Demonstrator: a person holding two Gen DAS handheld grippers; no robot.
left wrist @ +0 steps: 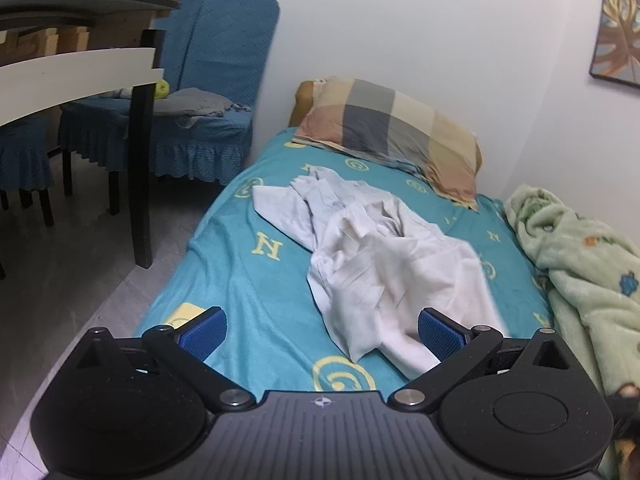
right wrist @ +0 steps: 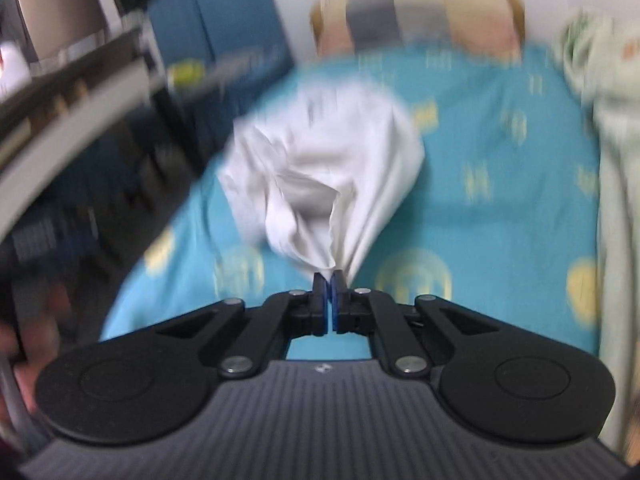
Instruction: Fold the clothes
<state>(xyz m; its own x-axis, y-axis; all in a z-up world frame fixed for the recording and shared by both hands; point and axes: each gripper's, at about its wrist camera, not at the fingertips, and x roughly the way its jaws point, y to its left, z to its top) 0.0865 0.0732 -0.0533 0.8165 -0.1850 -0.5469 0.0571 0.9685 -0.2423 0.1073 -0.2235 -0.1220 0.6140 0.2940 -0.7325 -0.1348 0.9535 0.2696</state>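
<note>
Your right hand-held gripper (right wrist: 329,280) pinches the white garment (right wrist: 320,160) by an edge, lifting it off the bed (right wrist: 500,200) to shake it out. Your left hand-held gripper (left wrist: 322,330) hangs wide apart just short of the crumpled cloth, likely ready for a second corner.

White wall (left wrist: 400,40), grey floor (left wrist: 80,272), blue-covered chairs (left wrist: 216,80), framed picture (left wrist: 618,36).

Two low wrist views along the bed (left wrist: 240,280) toward the pillow (left wrist: 392,128), the right nearer.
</note>
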